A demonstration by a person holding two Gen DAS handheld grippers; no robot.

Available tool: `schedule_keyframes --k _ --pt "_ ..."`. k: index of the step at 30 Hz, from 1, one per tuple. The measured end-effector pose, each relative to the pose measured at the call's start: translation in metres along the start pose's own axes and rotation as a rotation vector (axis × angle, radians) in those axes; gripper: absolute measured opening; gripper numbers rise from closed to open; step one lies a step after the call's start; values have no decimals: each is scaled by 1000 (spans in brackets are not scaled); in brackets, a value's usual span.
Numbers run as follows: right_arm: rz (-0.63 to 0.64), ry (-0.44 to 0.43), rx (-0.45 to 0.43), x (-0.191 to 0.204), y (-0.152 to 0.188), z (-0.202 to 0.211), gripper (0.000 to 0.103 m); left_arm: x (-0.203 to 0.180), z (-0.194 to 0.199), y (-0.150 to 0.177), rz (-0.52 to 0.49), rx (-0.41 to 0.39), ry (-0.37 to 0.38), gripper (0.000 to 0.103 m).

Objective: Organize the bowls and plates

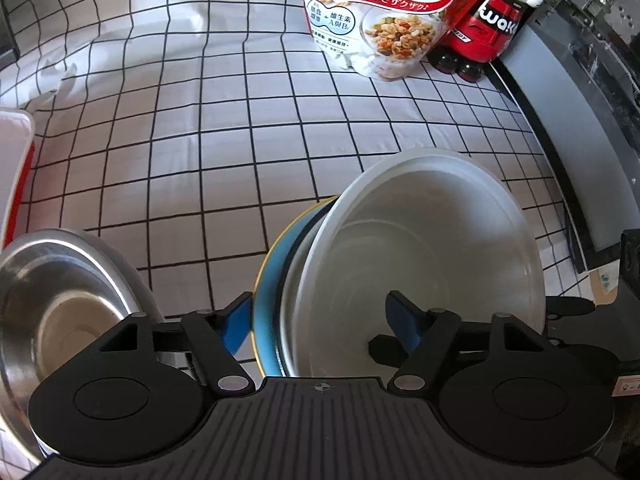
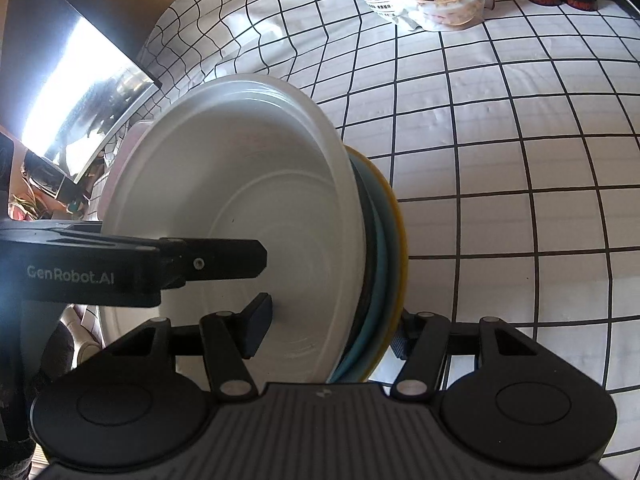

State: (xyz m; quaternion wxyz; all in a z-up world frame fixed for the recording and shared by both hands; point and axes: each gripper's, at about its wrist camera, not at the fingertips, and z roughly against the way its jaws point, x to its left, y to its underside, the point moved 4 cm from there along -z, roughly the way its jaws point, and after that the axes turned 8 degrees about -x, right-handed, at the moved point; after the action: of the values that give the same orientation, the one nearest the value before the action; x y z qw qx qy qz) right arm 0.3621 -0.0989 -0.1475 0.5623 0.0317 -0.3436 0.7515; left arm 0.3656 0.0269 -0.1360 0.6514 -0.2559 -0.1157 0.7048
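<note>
A white bowl sits nested on a blue plate with a yellow rim. My left gripper straddles the near edge of this stack, one blue pad outside the plate, the other inside the bowl; the jaws stand wide. In the right wrist view the same white bowl and blue plate are tilted between my right gripper's fingers, left pad inside the bowl, right pad behind the plate rim. The left gripper's finger reaches into the bowl there.
A steel bowl sits at the left. A cereal bag and a red-labelled dark bottle stand at the back on the checked tablecloth. A grey ledge runs along the right. A red-and-white box is at the left edge.
</note>
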Motion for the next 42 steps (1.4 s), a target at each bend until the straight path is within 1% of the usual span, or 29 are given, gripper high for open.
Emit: schedule_keyframes --k 5,9,11,13,16,19,22,25,28,30,31,32,33,34,38,42 --pt "0 0 -2 0 1 0 59 -1 0 1 -11 0 -7 73" --pt "-7 2 0 0 1 0 59 2 0 1 5 -3 5 72" --pt "-10 5 6 0 0 0 59 5 0 0 22 2 16 69" --pt "-21 17 14 0 -2 -1 59 10 2 -1 42 8 24 63" --pt "-60 40 19 -2 -7 -1 61 15 2 -2 79 20 53 63" --pt "-79 78 19 -4 -13 -2 63 15 3 0 68 19 62 63" --pt "-80 86 41 -4 -17 -4 66 16 3 0 75 19 69 63" --pt "-50 118 43 -1 -18 -5 70 17 3 -1 96 25 71 63" --pt "-42 148 38 -1 -18 -5 79 16 3 0 96 21 71 63" --pt "-38 173 34 -3 -17 -5 92 17 4 0 94 19 75 63" --pt "-39 184 36 -5 -16 -6 95 17 4 0 93 19 75 63" --pt "-44 197 41 -8 -15 -8 103 17 4 0 93 20 73 63" --pt "-50 205 49 -11 -14 -10 103 16 4 0 91 18 72 63" --pt "-65 185 46 -13 -13 -11 103 16 4 0 91 17 71 63" --pt "-68 186 62 -13 -13 -10 103 16 4 0 101 15 74 63" --pt "-43 174 71 -12 -11 -11 103 18 3 -1 106 14 79 63"
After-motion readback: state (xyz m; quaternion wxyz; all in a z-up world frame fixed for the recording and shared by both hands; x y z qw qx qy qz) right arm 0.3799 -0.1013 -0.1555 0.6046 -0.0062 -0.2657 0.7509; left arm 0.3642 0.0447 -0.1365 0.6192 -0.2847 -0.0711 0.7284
